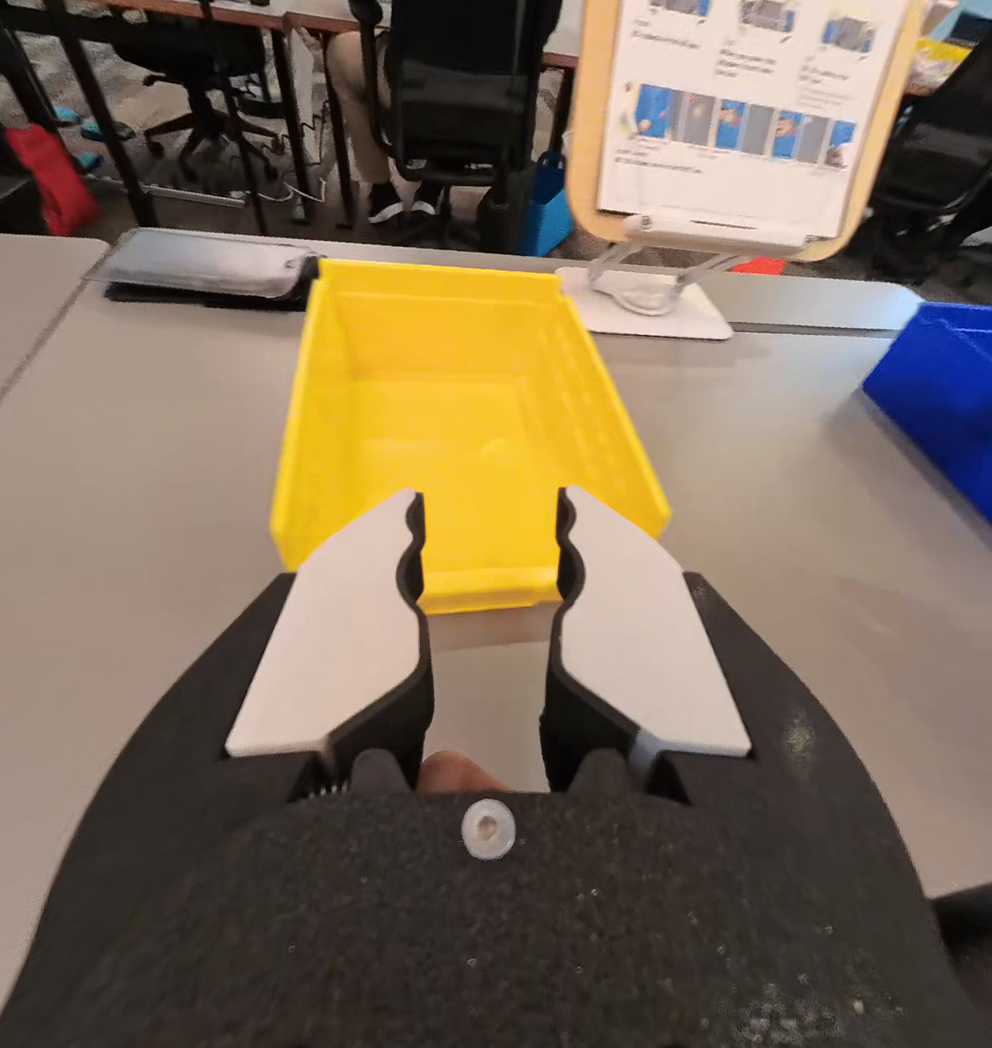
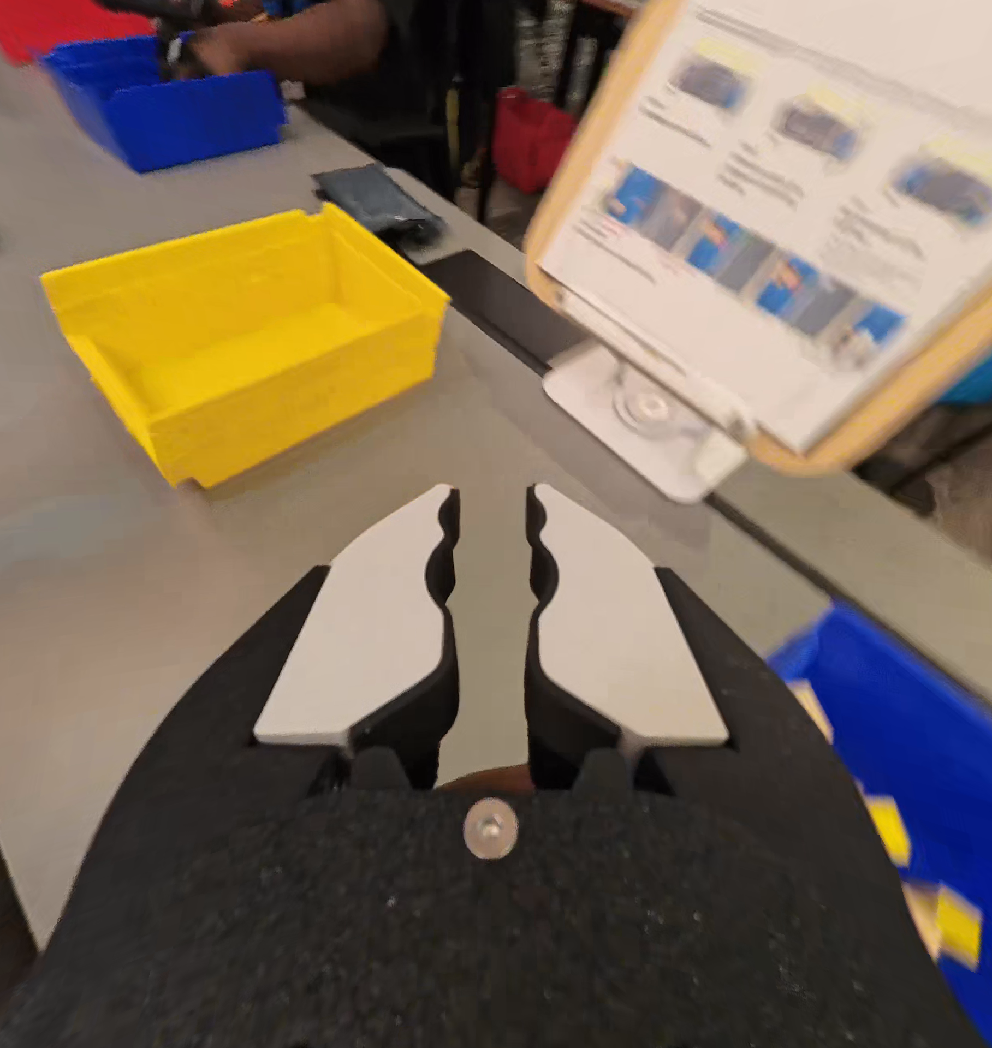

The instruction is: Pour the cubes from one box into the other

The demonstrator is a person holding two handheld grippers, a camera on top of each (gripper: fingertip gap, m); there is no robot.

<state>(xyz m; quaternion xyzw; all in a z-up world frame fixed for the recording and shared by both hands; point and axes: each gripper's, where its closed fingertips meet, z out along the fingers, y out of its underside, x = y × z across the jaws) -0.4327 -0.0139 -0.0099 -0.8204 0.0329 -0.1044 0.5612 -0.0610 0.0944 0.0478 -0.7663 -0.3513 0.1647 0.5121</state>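
The left gripper [image 1: 489, 499] hangs with its jaws wide apart and empty, its tips over the near lip of the yellow box [image 1: 465, 408]; that box sits on the grey worktop [image 1: 142, 453] toward its far edge and looks empty inside. The right gripper [image 2: 492, 493] is parted more narrowly, also holding nothing, over bare worktop between the yellow box and the blue box [image 2: 902, 754]; the blue box lies at the near right of the worktop, and yellow cubes [image 2: 958, 930] show inside it.

My judgement of the risks: the blue box is well apart from the yellow one, so a pour begun too early would scatter cubes across the worktop; a pinch on a thin plastic wall may slip as the load shifts; the white stand [image 2: 641, 408] with its tilted instruction board stands near the path and could be knocked.

The blue box is cut off by the frame edge and smeared by motion blur in both views, so its cube count cannot be told; another blue box [image 2: 164, 113] farther along is partly covered by a person's arm.
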